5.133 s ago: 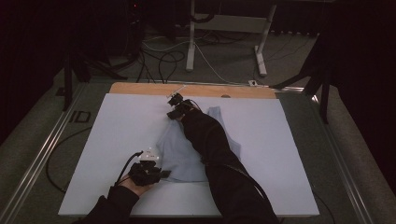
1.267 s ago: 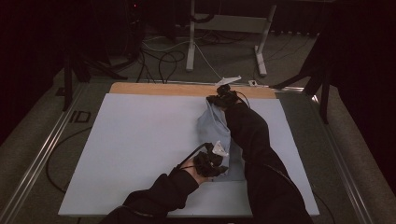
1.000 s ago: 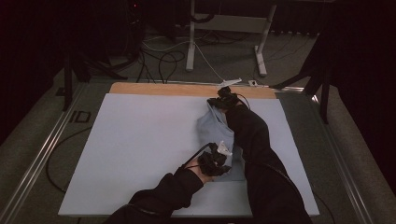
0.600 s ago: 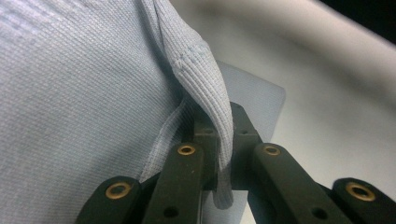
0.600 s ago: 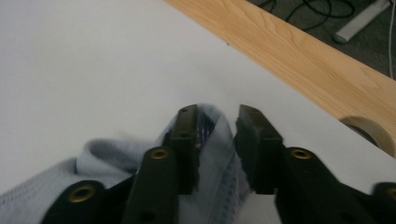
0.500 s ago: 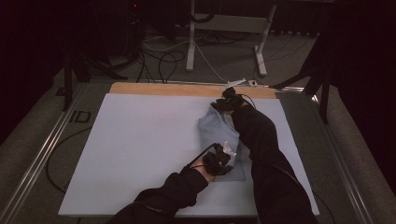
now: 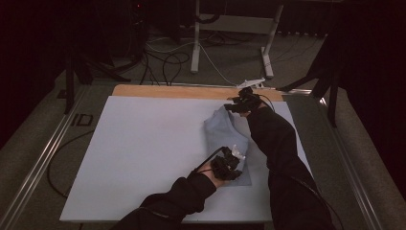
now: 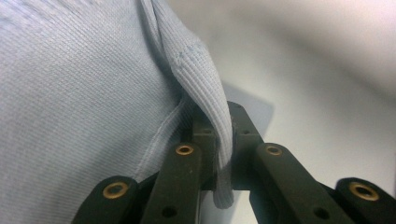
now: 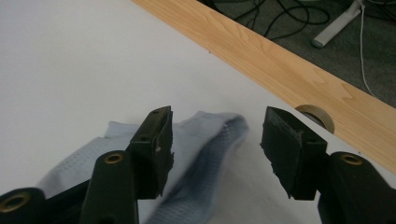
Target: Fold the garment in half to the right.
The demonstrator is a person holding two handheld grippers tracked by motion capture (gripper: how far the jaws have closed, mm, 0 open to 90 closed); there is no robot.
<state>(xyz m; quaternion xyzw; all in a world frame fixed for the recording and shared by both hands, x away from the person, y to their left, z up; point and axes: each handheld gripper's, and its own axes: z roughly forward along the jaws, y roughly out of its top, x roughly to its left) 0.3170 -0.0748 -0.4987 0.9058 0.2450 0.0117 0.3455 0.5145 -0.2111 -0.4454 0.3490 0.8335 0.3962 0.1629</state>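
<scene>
We see the left gripper [image 8: 219, 154] clenched on a raised fold of one pale blue cloth [image 8: 84, 93], the hem pinched between its jaws and hanging down just below them. To its left in its own view the ribbed fabric spreads wide; to its right lies the bare white table top [image 8: 327, 70].

Our right gripper [image 9: 215, 140] is released, jaws standing well apart, with the cloth's far corner [image 9: 205, 130] lying slack on the table between and just under them. Beyond it runs one light wooden strip [image 9: 280, 56] along the table edge, and a roll of tape [image 9: 317, 114] sits just past its right jaw.

From the high view, the left gripper [image 7: 229, 162] rests at the cloth's near end [image 7: 225, 134], the right gripper [image 7: 243, 101] at its far end, and one dark sleeve [image 7: 273, 143] covers the cloth's right side. We count two grippers, one cloth, one table.
</scene>
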